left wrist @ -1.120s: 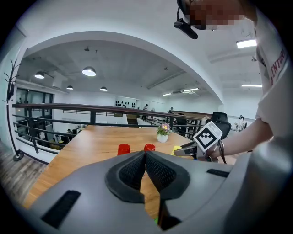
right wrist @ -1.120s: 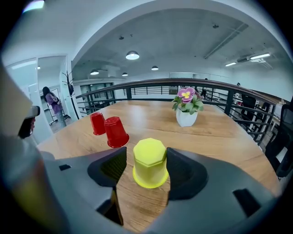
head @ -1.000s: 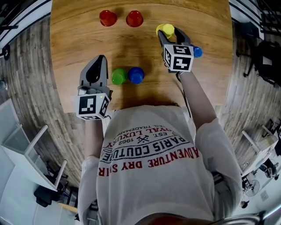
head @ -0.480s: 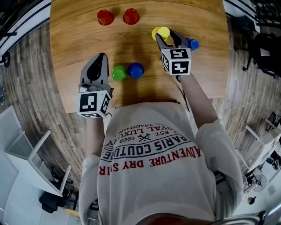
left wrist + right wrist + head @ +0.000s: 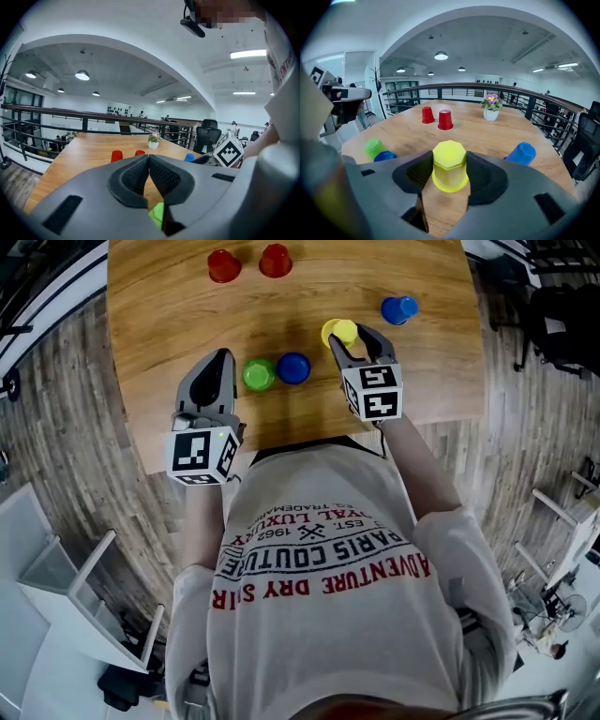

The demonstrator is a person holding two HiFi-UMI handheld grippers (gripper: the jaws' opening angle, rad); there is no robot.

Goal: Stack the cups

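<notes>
Counting on the wooden bench [image 5: 169,324], found two red plastic cups [image 5: 224,265] [image 5: 275,260], two blue cups [image 5: 293,367] [image 5: 398,309], one green cup [image 5: 258,375], one yellow cup [image 5: 339,331] pinched in just-closed right tongs [image 5: 354,338]. Saw left tongs [image 5: 217,360] pressed together, empty. Plank floor [image 5: 56,399], open office [image 5: 117,93].

Head view: steeply down on table [image 5: 169,324]. Left, right gripper views: low, facing across it; all share red cups [image 5: 275,260].

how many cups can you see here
6. Two red cups at the far edge, a green cup beside a blue cup in the middle, a yellow cup the right gripper's jaws have just closed on, a second blue cup far right. Nested ones could be hidden.
</notes>
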